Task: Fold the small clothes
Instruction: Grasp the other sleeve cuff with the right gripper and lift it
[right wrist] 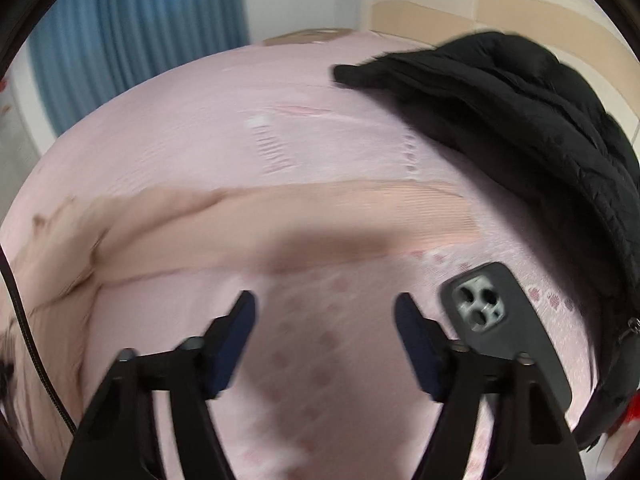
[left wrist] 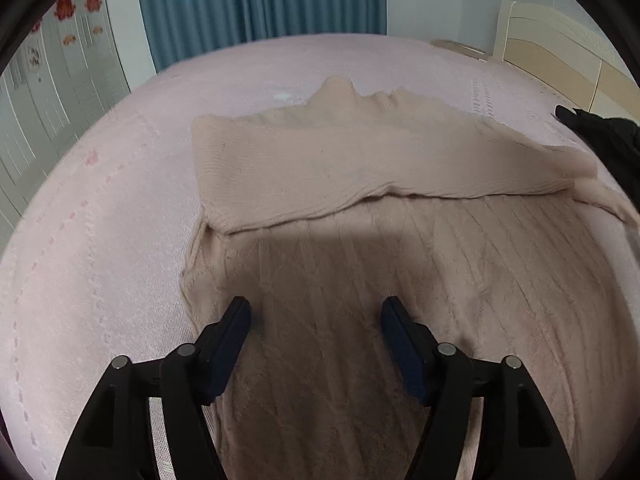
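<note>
Beige ribbed knit sweater (left wrist: 360, 200) lies flat on the pink bedsheet (left wrist: 100, 220), upper part folded over. Left gripper (left wrist: 316, 316) hangs above it — jaws apart, empty. Right gripper (right wrist: 325, 308) likewise spread, beside the sweater.

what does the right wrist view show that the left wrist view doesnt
Only the right wrist view shows the phone lying camera side up on the bedspread, most of the black jacket, and the open right gripper over bare bedspread. Only the left wrist view shows the open left gripper over the sweater, with its folded-over flap, and the wardrobe doors. Both share the pink bedspread, blue curtain and headboard.
</note>
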A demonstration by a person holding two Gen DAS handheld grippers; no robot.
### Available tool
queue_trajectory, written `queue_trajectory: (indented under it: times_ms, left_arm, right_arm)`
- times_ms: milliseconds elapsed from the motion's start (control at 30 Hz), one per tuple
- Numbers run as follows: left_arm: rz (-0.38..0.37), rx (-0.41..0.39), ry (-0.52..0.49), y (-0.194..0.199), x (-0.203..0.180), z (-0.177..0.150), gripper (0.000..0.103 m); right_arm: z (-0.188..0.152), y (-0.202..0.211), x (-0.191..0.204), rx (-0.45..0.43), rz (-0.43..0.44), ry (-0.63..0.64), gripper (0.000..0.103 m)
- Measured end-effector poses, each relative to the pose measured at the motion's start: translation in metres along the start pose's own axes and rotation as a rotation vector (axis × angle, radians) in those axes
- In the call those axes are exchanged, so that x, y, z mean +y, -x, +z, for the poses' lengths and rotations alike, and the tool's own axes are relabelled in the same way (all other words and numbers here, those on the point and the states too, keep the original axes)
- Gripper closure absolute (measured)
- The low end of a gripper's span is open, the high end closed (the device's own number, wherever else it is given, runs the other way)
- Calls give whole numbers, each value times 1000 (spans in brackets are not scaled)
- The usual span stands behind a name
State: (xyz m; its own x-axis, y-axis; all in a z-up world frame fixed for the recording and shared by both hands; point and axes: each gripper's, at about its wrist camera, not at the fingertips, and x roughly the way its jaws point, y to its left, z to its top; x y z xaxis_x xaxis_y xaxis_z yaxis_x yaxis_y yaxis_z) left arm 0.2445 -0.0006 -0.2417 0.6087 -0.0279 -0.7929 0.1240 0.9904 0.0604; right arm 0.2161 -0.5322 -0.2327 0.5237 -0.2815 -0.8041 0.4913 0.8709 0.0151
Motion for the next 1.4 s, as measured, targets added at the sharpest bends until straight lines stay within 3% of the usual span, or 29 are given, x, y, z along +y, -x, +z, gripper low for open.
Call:
queue_trajectory:
  times_ms: [267,500,800,867,967,1067,1200,1400]
  left_arm:
    - [-10,2,25,-4,4,-1,25]
    - [-10,0,27,-5,4,-2,24]
    - [-19,-2,34,-6,6,-2,24]
    - [-20,-3,35,-6,6,-3,24]
    - [-34,-3,45,-6,8,-3,24]
    - [-48,-6,55,-5,10,-3,24]
    - [-69,-8,75,-3,14,-3,24]
    - [-73,40,200,19,54,-3,24]
  right_arm:
    - [15,-48,-30,95,57,-130,38]
    - [28,-64,-37,79,99,-221,40]
    - [43,-77,-47,23,-13,-259,65]
    - [48,-78,-48,16,-51,-247,87]
    - [57,-69,-42,-31,-81,-170,97]
    - [68,-42,-18,-117,-131,-58,97]
    - [87,6,33,-224,-132,80,97]
    - [107,80,160,-315,28,259,97]
